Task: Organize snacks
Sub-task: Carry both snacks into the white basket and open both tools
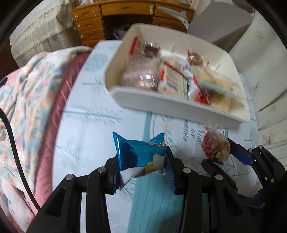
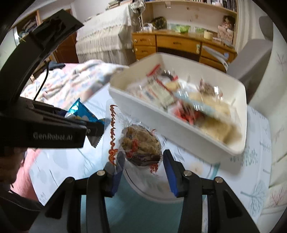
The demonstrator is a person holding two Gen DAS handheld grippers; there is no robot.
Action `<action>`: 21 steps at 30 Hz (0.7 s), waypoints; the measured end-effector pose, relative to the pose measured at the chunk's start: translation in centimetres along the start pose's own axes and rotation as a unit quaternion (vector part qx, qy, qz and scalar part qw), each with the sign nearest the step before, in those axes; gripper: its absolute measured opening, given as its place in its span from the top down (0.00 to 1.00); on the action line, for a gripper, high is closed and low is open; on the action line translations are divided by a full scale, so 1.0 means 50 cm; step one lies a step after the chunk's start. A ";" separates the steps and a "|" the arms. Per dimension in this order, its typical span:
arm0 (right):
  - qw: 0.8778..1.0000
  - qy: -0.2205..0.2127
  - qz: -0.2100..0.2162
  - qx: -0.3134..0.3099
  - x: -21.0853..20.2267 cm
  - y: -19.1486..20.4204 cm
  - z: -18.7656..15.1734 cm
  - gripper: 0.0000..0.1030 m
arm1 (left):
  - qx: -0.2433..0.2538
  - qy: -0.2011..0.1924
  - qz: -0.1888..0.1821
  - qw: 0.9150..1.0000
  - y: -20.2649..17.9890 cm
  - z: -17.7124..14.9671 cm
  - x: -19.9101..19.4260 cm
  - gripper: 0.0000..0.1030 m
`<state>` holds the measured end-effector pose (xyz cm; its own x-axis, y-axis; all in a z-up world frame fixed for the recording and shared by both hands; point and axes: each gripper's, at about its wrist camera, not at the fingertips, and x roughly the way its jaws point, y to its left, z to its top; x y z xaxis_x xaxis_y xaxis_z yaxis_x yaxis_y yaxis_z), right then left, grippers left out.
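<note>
Blue snack packet (image 1: 141, 154) clamped in left hand-held gripper (image 1: 141, 167); right hand-held gripper (image 2: 143, 166) gripping clear-wrapped pastry (image 2: 141, 143).

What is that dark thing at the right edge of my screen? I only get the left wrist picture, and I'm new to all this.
Observer: That is the right gripper, closed on a clear-wrapped brown pastry.
Operator: Does the wrapper have any markings?
Observer: Yes, red-orange squiggly printing runs along its edge; the words are unreadable.
Operator: And my own gripper, seen from over there?
Observer: The left gripper sits to the left of the right one, its side lettered "GenRobot.AI", with the blue snack packet pinched in it.
Operator: Anything behind the bin?
Observer: Past the white bin, bookshelves stand above the wooden desk.
</note>
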<state>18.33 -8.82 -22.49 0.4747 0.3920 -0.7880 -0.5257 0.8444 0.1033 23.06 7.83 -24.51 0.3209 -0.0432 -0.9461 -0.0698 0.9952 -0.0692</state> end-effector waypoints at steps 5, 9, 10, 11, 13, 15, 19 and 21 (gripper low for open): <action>0.999 -0.035 0.001 0.016 -0.004 0.000 0.070 0.57 | 0.000 -0.021 0.001 1.000 0.022 0.051 -0.038 0.61; 0.998 -0.058 -0.008 0.032 -0.008 -0.009 0.117 0.57 | 0.012 -0.042 -0.001 0.999 0.029 0.107 -0.060 0.61; 0.997 -0.064 -0.011 0.037 -0.009 -0.013 0.128 0.57 | 0.020 -0.050 -0.002 0.999 0.028 0.127 -0.066 0.61; 0.996 -0.072 -0.016 0.043 -0.011 -0.018 0.141 0.57 | 0.025 -0.057 -0.002 0.998 0.025 0.141 -0.069 0.61; 0.995 -0.082 -0.030 0.056 -0.014 -0.032 0.164 0.57 | 0.031 -0.067 -0.008 0.997 0.021 0.169 -0.072 0.61; 0.993 -0.088 -0.042 0.073 -0.017 -0.050 0.182 0.57 | 0.038 -0.075 -0.019 0.996 0.016 0.206 -0.073 0.60; 0.987 -0.091 -0.062 0.114 -0.022 -0.097 0.208 0.56 | 0.052 -0.090 -0.033 0.994 -0.006 0.260 -0.068 0.60; 0.984 -0.089 -0.071 0.135 -0.026 -0.125 0.215 0.54 | 0.056 -0.099 -0.043 0.993 -0.020 0.282 -0.065 0.60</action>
<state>28.58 -10.68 -15.61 0.6581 0.3011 -0.6901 -0.2500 0.9520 0.1768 35.41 8.20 -16.90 0.5009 -0.1220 -0.8569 0.0679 0.9925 -0.1017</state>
